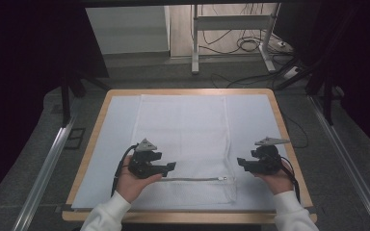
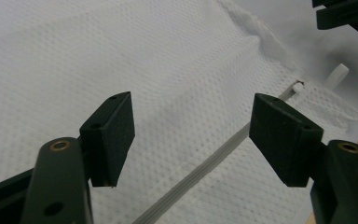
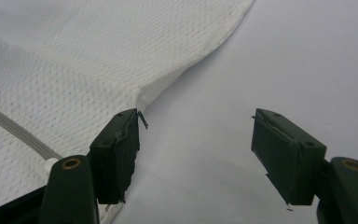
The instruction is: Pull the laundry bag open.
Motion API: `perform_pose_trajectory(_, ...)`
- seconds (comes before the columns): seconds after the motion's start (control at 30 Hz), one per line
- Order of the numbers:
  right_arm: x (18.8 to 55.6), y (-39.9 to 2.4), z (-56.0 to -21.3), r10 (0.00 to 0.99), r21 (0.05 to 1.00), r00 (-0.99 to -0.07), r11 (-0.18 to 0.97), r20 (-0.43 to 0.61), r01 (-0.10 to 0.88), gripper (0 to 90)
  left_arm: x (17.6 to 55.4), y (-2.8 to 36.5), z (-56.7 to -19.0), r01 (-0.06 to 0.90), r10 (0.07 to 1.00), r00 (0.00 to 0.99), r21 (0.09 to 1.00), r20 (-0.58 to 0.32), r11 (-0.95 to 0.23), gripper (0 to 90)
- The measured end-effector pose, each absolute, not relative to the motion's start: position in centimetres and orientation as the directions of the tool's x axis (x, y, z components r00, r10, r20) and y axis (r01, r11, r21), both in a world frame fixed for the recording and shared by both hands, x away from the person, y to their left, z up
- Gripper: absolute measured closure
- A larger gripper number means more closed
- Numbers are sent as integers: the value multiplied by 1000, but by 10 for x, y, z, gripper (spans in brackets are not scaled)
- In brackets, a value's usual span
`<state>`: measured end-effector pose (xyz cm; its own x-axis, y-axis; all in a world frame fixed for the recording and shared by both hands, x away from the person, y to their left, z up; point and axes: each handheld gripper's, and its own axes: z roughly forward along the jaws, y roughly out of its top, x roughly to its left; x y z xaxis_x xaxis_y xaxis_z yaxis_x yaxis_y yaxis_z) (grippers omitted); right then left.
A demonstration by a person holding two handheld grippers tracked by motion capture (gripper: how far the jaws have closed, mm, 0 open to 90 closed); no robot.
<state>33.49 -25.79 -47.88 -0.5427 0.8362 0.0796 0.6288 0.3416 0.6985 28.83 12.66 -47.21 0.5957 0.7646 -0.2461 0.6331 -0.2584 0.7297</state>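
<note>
A white mesh bag (image 1: 183,139) lies flat on the table's pale sheet, with a grey zipper (image 1: 192,179) along its near edge. A hand holds my left gripper (image 1: 169,166) open just above the zipper's left end. In the left gripper view the jaws (image 2: 191,135) stand wide apart over the mesh. The zipper (image 2: 205,168) runs between them toward its white pull (image 2: 338,74). My right gripper (image 1: 241,162) is open beside the bag's right edge, near the zipper's pull end. In the right gripper view its jaws (image 3: 196,149) are over the bare sheet, the bag's edge (image 3: 168,79) by the left pad.
The wooden table edge (image 1: 289,144) frames the pale sheet (image 1: 255,115). Metal rails (image 1: 48,159) run along both sides on the floor. A desk frame (image 1: 195,38) and cables stand beyond the far edge. The other gripper (image 2: 349,16) shows at the top right of the left gripper view.
</note>
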Motion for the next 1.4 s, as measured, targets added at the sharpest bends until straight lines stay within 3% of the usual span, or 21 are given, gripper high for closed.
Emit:
perform_pose_trajectory(0.77,337,-259,-481,838,693,-541,349,69,630,312,288,68,-479,623,665,690,702,-286,-345,373)
perform_pose_trajectory(0.83,337,-260,-481,841,694,-537,345,70,632,312,287,63,-479,619,662,692,708,-287,-339,414)
perform_pose_trajectory(1.4,338,-262,-481,847,691,-528,349,57,633,311,289,33,-485,630,623,708,695,-331,-346,480)
